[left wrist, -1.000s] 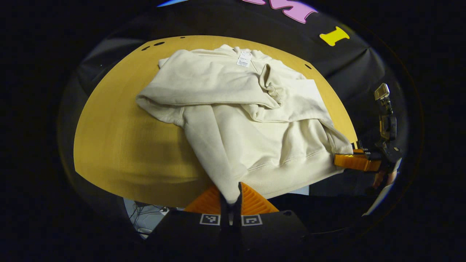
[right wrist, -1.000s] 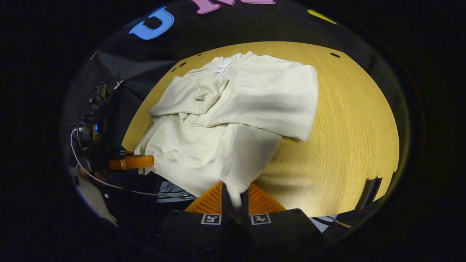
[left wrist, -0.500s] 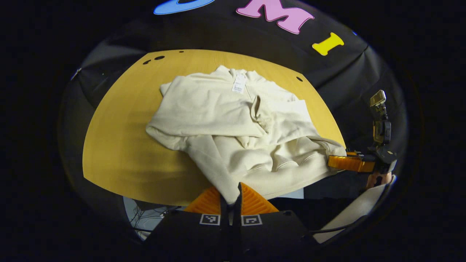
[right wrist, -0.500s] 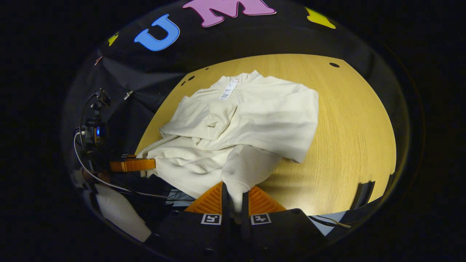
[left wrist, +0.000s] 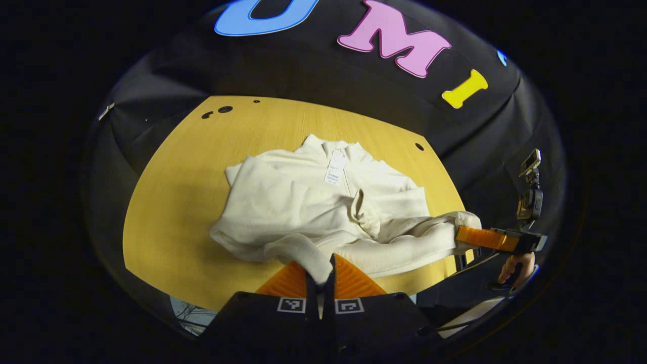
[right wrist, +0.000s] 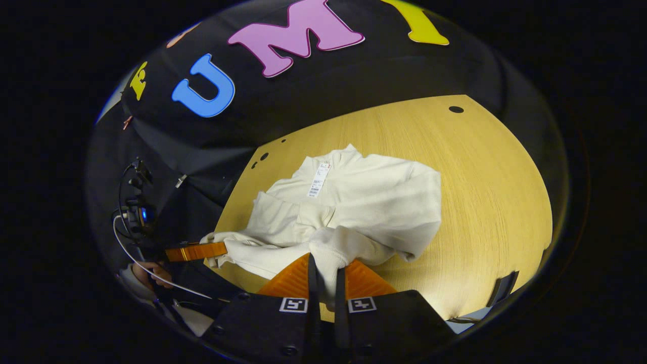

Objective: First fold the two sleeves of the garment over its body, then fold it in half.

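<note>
A cream sweatshirt lies on the yellow wooden table, both sleeves folded across its body and a white tag at the collar on the far side. My left gripper is shut on one corner of the hem, held up off the table. My right gripper is shut on the other hem corner. The hem hangs as a raised band between them over the near part of the sweatshirt. From the left gripper view, the right gripper is off to the right; from the right gripper view, the left gripper is off to the left.
Bare table stretches to the right of the sweatshirt and beyond its collar. Small holes mark the far left corner. A hand holds the right gripper past the table's right edge. The table's near edge runs just under both grippers.
Both grippers have risen and moved forward with the hem corners. The lower part of the sweatshirt has come up off the near edge and bunched toward the folded sleeves.
</note>
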`<state>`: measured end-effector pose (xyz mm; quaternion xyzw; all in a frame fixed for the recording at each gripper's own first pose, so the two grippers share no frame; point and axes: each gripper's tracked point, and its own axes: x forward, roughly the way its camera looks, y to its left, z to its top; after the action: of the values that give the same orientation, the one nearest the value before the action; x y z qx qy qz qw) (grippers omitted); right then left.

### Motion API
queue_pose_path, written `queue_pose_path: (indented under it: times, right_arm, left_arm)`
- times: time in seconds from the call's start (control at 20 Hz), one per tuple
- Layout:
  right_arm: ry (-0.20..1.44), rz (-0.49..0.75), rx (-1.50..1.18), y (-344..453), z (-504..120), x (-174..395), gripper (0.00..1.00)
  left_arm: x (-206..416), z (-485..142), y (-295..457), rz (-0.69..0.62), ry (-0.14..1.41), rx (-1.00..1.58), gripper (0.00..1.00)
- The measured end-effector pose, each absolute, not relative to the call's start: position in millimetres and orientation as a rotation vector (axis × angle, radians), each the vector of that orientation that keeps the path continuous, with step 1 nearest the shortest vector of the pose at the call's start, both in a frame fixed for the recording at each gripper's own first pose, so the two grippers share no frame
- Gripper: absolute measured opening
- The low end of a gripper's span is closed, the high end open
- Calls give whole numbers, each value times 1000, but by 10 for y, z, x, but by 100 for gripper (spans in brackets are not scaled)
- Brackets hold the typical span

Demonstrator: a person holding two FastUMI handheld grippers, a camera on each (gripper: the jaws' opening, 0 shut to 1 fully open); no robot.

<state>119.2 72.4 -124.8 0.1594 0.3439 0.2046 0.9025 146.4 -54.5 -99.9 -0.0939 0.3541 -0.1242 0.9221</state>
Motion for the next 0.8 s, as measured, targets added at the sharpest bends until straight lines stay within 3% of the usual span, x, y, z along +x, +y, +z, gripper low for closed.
queue_pose_path:
  times: [0.35, 0.8]
  right_arm:
    - [669, 343, 395, 779, -1172, 1761, 14]
    - [720, 269, 451, 857, -1470, 2456, 14]
  left_arm:
    - [2058, -818, -511, -223, 691, -237, 7]
    - [2882, -1098, -446, -164, 749, -294, 7]
